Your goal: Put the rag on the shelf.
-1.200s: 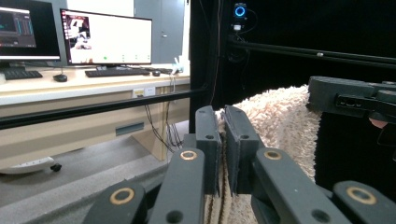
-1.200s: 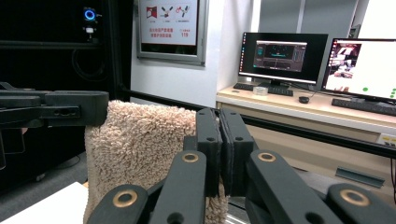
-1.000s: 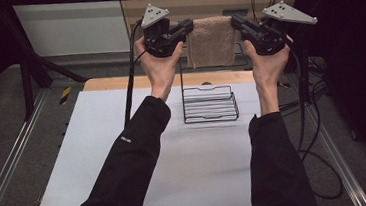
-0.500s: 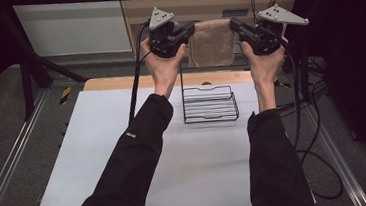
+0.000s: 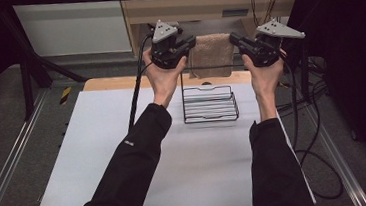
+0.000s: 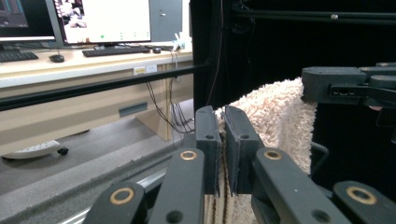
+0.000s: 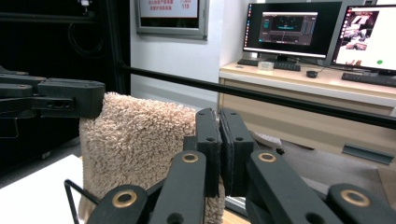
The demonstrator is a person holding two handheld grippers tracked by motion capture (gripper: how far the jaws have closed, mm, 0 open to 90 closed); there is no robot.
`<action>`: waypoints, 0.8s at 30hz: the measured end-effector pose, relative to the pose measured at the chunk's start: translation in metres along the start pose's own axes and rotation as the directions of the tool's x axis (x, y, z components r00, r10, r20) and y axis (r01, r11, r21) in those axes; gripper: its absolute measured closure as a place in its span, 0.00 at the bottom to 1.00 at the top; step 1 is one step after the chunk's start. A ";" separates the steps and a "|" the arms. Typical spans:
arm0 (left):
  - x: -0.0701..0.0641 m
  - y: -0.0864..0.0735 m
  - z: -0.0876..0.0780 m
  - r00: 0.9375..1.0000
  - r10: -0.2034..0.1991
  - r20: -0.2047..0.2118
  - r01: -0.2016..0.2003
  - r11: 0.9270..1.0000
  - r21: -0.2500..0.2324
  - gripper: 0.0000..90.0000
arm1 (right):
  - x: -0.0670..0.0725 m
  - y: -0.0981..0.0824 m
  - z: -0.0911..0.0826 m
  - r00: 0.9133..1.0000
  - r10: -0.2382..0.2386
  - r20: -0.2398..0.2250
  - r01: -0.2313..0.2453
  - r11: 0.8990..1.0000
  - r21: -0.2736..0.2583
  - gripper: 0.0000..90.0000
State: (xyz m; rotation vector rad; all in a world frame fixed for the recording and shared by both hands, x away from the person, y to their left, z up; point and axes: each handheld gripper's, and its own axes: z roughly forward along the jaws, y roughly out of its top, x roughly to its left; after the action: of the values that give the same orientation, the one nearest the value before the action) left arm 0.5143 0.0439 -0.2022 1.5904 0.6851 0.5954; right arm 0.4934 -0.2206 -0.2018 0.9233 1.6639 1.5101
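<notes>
Item: beige towel [image 5: 210, 55], upper centre of frame, stretched between left gripper [image 5: 189, 44] and right gripper [image 5: 235, 39], fingers of both clamped on its top corners. Change: towel lowered slightly toward wire rack [image 5: 209, 104] on tabletop [image 5: 100, 155]. Reading: draping over rack imminent.

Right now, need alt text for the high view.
Two hands hold a beige towel stretched between the left claw and the right claw, each shut on a top corner, above a black wire rack standing on a white table. Black sleeves enter from the bottom edge.
</notes>
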 end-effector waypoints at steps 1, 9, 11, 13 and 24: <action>0.000 -0.002 0.000 1.000 -0.001 0.003 0.001 1.000 0.003 0.94 | 0.000 -0.002 0.000 1.000 0.000 0.000 0.000 1.000 0.005 0.97; -0.003 -0.014 -0.004 1.000 -0.012 0.029 0.011 1.000 0.011 0.94 | 0.002 -0.013 -0.002 1.000 0.002 -0.007 -0.002 1.000 0.017 0.97; -0.003 -0.017 -0.004 0.999 -0.014 0.032 0.014 1.000 0.014 0.94 | 0.003 -0.015 -0.003 1.000 -0.001 -0.006 0.001 1.000 0.020 0.97; -0.003 -0.019 -0.005 0.999 -0.015 0.034 0.014 1.000 0.018 0.94 | 0.004 -0.016 -0.003 1.000 0.001 -0.010 -0.001 1.000 0.024 0.97; -0.009 -0.025 -0.014 0.998 -0.006 0.066 0.005 1.000 0.014 0.94 | 0.007 -0.018 -0.013 0.999 -0.028 -0.029 0.028 0.999 0.027 0.97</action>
State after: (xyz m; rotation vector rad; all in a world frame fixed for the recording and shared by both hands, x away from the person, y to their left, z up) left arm 0.4957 0.0494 -0.2250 1.6135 0.6457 0.5326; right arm 0.4779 -0.2218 -0.2192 0.8926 1.7147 1.4923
